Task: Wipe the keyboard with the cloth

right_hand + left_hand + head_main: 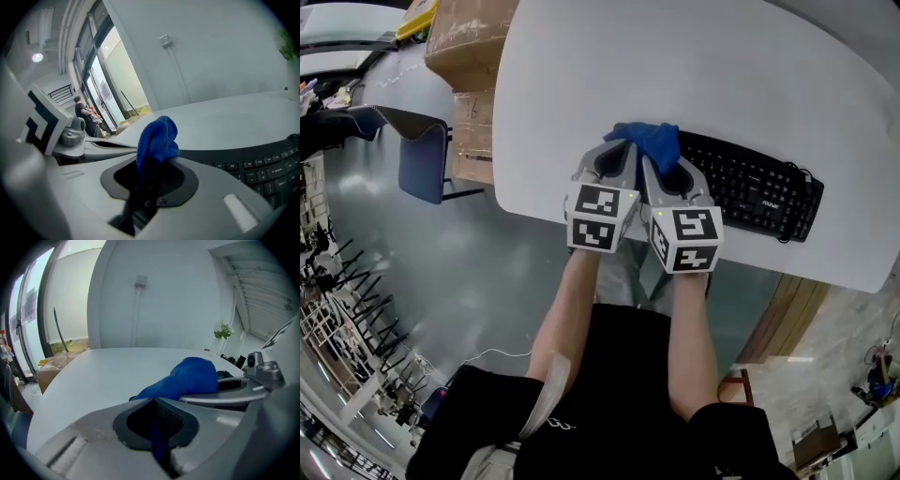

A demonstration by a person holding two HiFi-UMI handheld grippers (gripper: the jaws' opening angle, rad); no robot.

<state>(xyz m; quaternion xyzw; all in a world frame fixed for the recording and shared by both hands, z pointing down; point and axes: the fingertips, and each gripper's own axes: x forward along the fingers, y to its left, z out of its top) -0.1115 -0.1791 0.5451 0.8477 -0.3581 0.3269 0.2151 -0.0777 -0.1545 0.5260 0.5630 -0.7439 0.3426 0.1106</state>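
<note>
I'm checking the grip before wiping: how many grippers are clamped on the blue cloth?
2. The left gripper and the right gripper each pinch the blue cloth, side by side at one end of the keyboard.

Round the white table: boxes, a chair, a bare grey floor

The white table [694, 66] fills the upper head view. At its ten o'clock stand stacked cardboard boxes [464, 42], and a blue chair [422, 167] sits just beside them, near nine, on the shiny grey floor [441, 272]. A thin white cable [492, 354] trails toward seven. By the far wall, at two o'clock, is a small green plant [224, 331], perhaps potted.
</note>
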